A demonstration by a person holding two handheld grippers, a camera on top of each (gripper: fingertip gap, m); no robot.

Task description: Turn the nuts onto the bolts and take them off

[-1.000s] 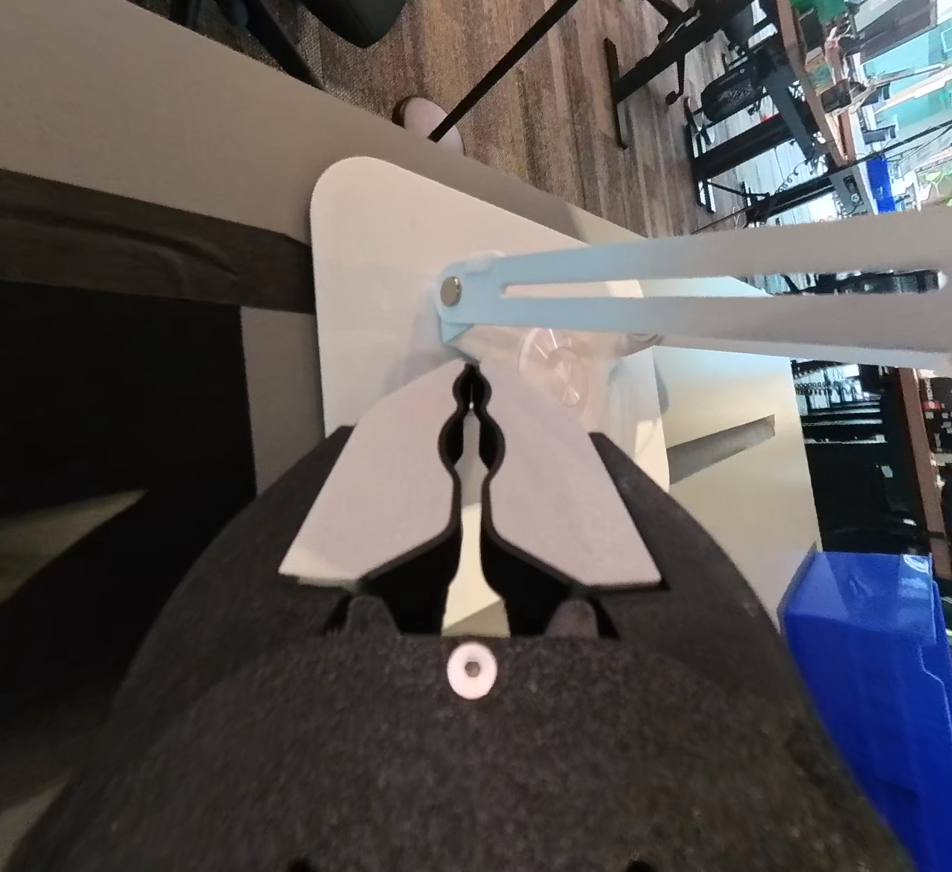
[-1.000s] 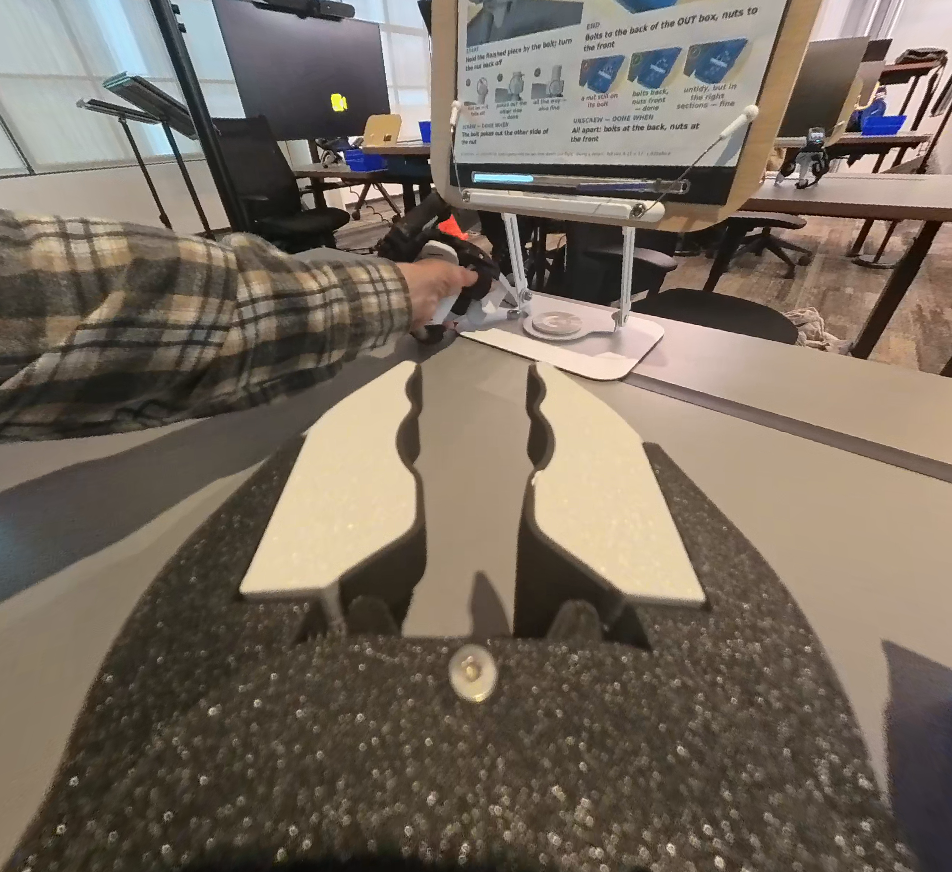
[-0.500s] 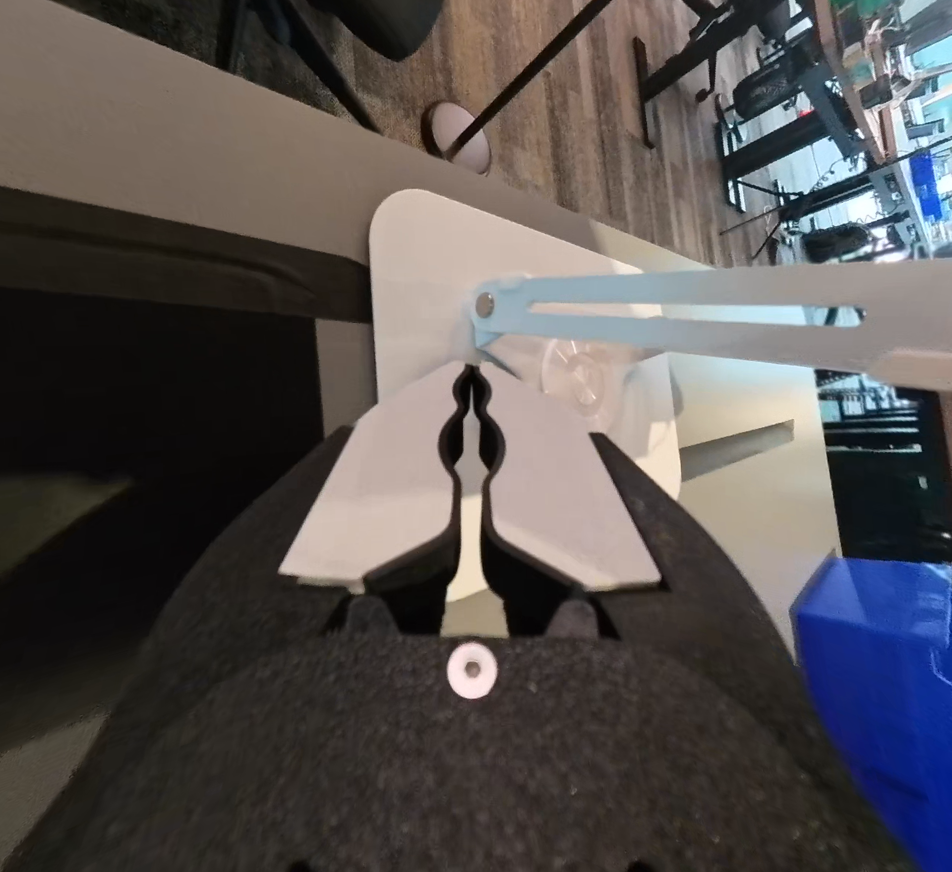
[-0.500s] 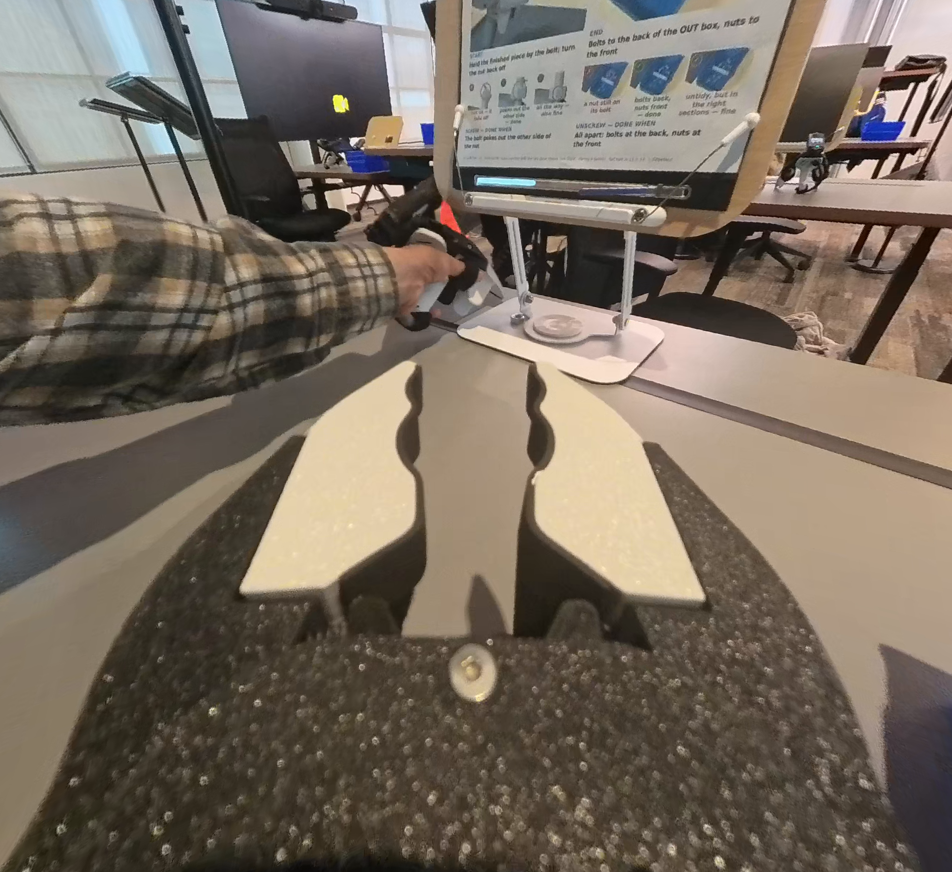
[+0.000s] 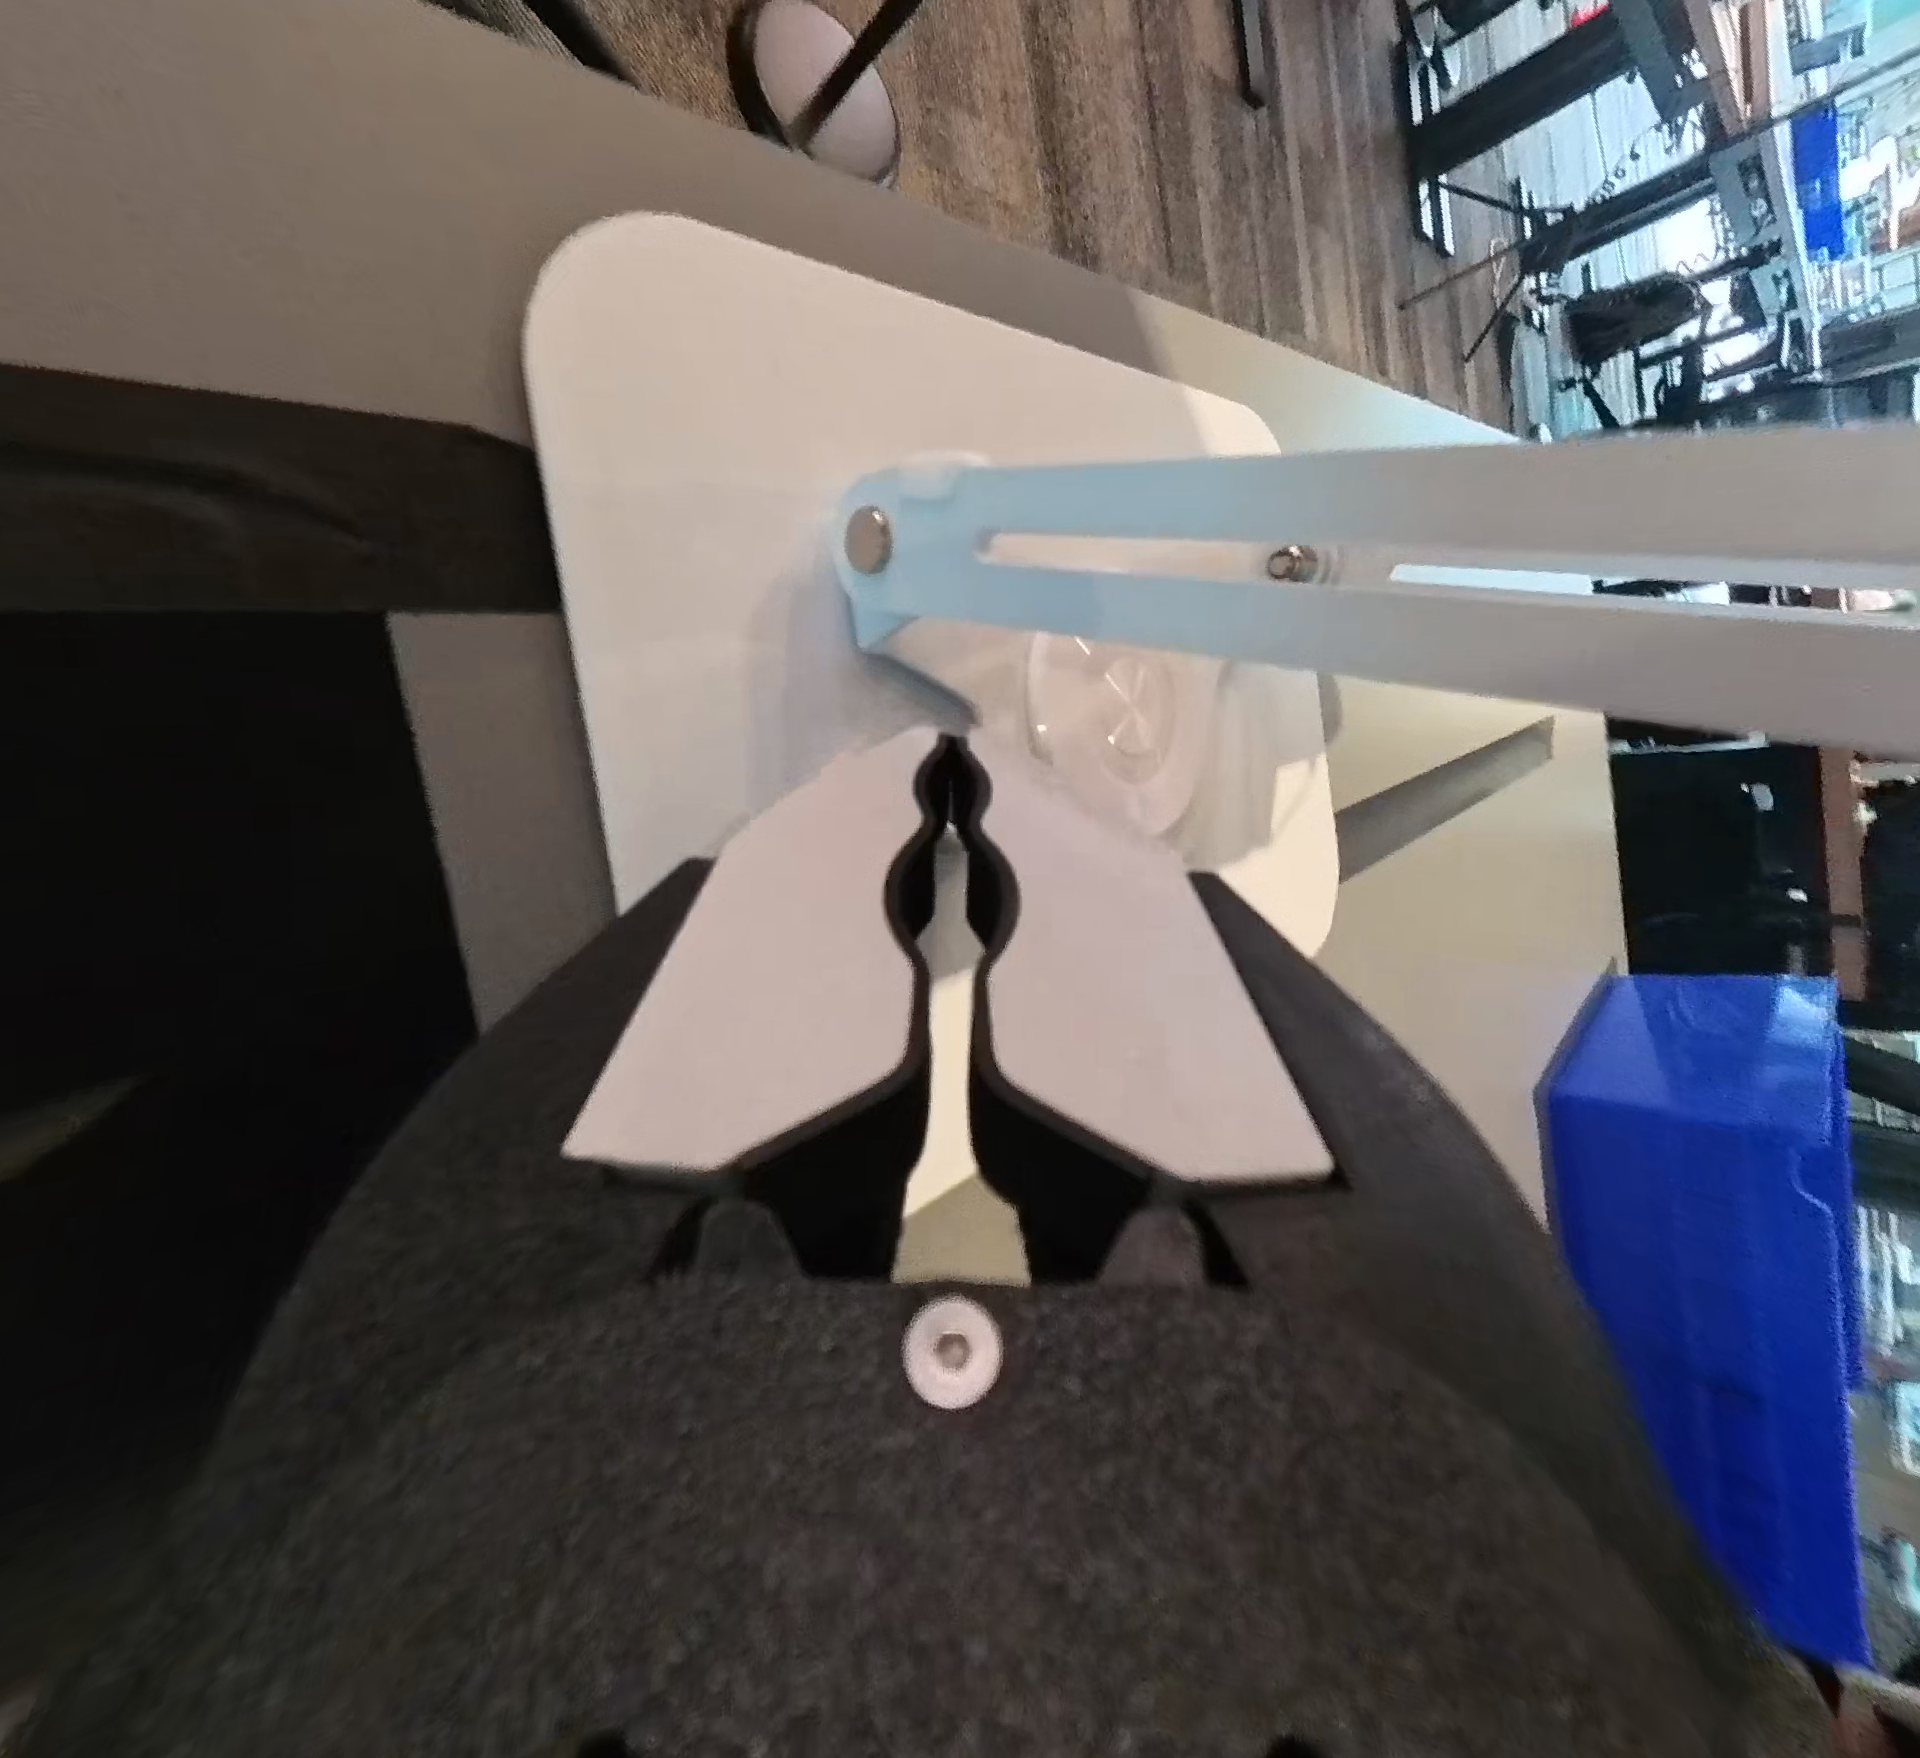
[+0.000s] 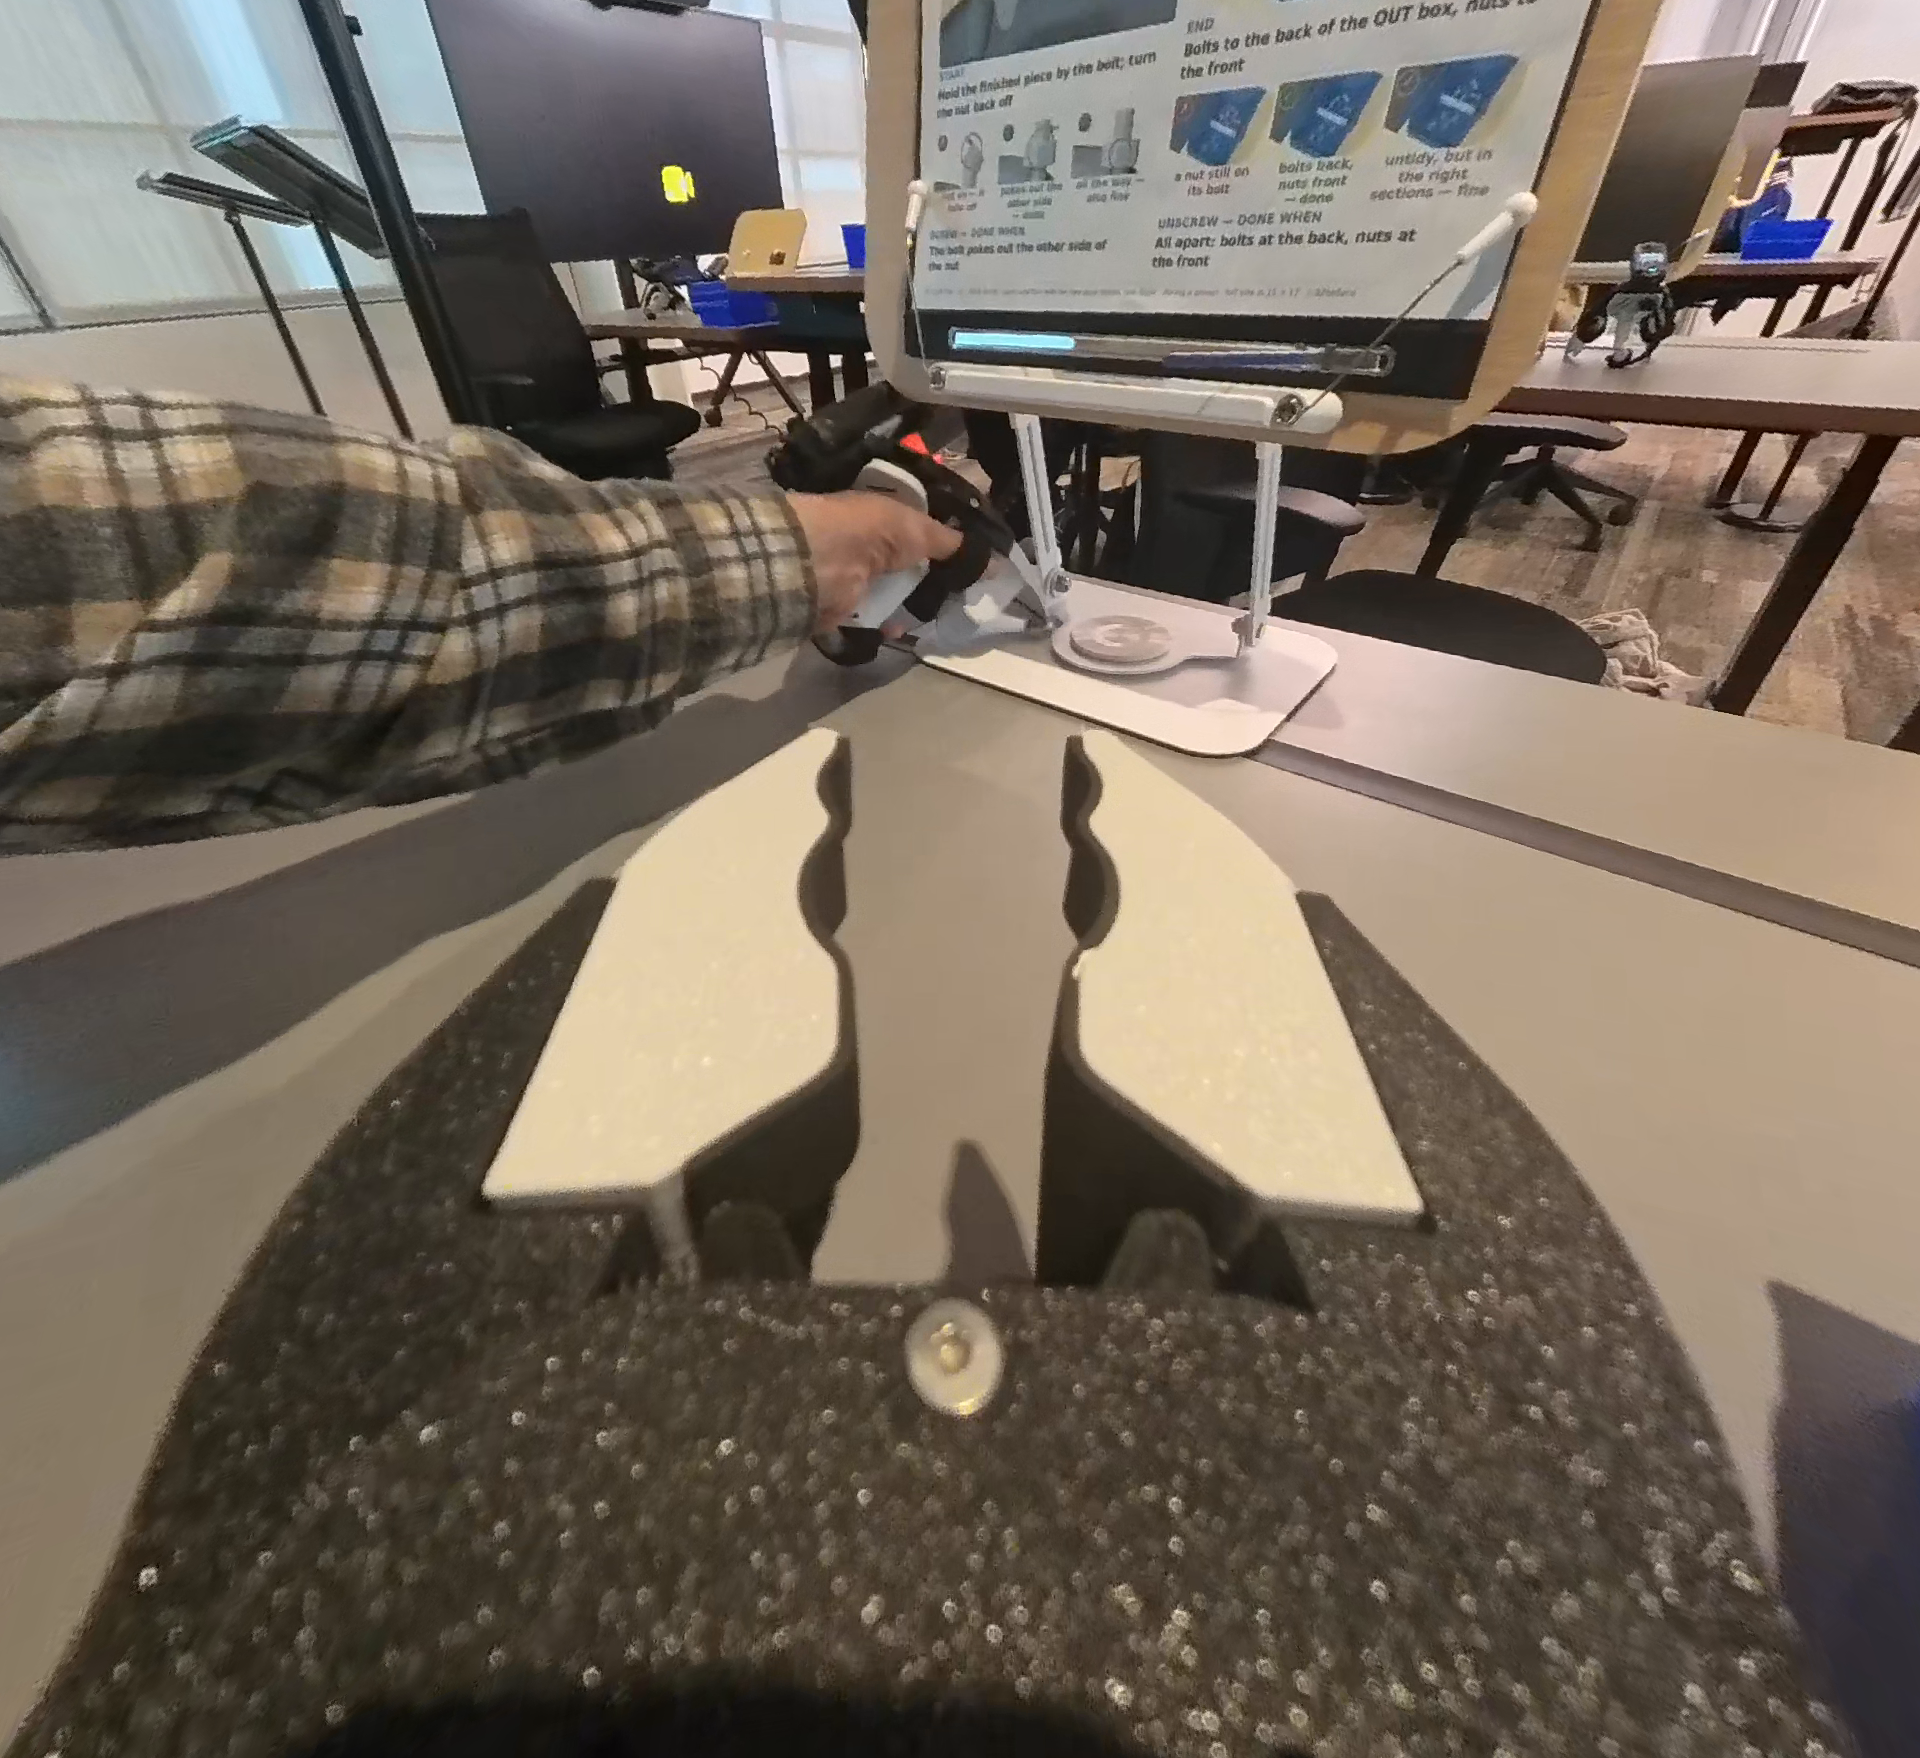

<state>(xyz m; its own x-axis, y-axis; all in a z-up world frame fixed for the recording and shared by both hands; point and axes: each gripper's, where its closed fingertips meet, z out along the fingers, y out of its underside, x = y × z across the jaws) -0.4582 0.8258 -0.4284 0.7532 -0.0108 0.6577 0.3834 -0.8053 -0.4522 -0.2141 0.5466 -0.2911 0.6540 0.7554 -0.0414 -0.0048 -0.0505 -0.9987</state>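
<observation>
No nuts or bolts are showing as we are working our closed left gripper at the foot of the instruction stand.

We are seeing none of the task's hardware in either view; only a blue bin is sitting near the stand. Our left gripper's tips are pressing together, holding nothing visible, right at the hinge of the stand arm on the white base plate by the tabletop's far edge, probably to nudge the stand rather than grasp it. Our right gripper is hovering with fingers apart over bare tabletop nearer us, seemingly waiting. The board is standing tilted toward us for reading.
</observation>
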